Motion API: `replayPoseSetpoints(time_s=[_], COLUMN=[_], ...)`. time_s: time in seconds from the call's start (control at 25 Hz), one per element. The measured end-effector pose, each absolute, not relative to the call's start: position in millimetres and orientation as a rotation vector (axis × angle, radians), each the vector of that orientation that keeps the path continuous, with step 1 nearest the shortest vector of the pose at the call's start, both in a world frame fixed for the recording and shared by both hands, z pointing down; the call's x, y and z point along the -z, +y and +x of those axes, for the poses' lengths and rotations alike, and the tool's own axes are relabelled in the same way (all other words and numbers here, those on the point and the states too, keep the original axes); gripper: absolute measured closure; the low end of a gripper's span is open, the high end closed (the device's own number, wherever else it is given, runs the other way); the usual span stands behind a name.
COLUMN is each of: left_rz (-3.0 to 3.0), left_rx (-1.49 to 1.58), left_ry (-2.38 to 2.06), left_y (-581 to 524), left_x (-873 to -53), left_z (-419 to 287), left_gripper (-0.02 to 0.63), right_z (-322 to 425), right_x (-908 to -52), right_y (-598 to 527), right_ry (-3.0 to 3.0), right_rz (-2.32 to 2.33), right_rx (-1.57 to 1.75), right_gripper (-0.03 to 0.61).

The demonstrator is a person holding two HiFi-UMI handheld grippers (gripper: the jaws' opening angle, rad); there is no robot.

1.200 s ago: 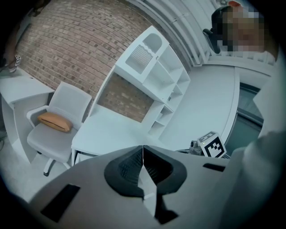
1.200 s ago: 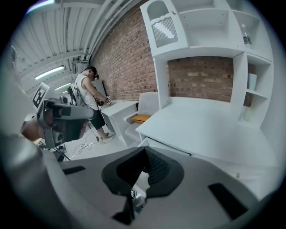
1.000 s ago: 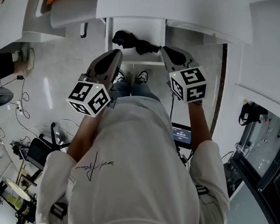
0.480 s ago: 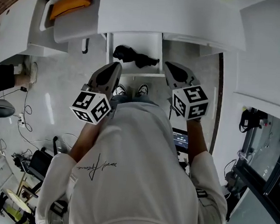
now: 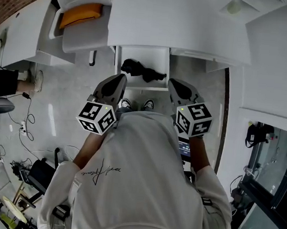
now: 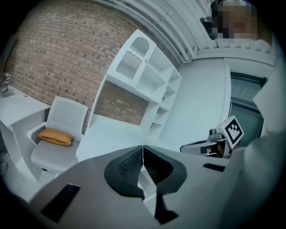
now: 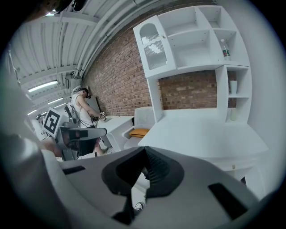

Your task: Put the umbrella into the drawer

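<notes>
The black folded umbrella [image 5: 142, 70] lies inside the open white drawer [image 5: 156, 58] under the desk top, in the head view. My left gripper [image 5: 121, 77] hovers at the drawer's near left corner, shut and empty; in its own view [image 6: 143, 153] the ribbed pads meet. My right gripper [image 5: 173, 83] hangs just off the drawer's near right corner, clear of the umbrella. It is shut with nothing between its pads [image 7: 144, 154]. Each gripper shows in the other's view: the right gripper [image 6: 210, 145] and the left gripper [image 7: 80, 133].
A white desk top [image 5: 181, 25] overhangs the drawer. A white chair with an orange cushion [image 5: 81, 15] stands to the left. Shelves [image 7: 196, 40] rise against a brick wall. Another person [image 7: 82, 107] stands at a far desk. Cables and gear [image 5: 27, 126] litter the floor at left.
The right gripper has drawn back and up from the umbrella's end to the drawer's near corner. The left gripper has barely shifted. The umbrella stays in the drawer.
</notes>
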State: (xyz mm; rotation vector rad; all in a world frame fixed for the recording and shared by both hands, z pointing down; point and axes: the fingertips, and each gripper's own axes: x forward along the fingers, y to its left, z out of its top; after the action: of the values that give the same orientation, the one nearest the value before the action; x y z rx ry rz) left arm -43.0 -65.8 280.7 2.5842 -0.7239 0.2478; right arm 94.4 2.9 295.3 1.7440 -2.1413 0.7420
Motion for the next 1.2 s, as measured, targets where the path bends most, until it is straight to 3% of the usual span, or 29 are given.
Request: replayPoseSetpoints(time_s=[1.2], left_rz=[2.53], left_rx=[-0.274], left_ry=[-0.9], left_y=[-81], left_x=[-274], left_z=[-79], left_gripper=[0.597], right_z=[99], right_x=[-288], right_y=[6], right_ry=[-2.066], right_rz=[1.858], right_rx=[-0.775], right_gripper=[0.555])
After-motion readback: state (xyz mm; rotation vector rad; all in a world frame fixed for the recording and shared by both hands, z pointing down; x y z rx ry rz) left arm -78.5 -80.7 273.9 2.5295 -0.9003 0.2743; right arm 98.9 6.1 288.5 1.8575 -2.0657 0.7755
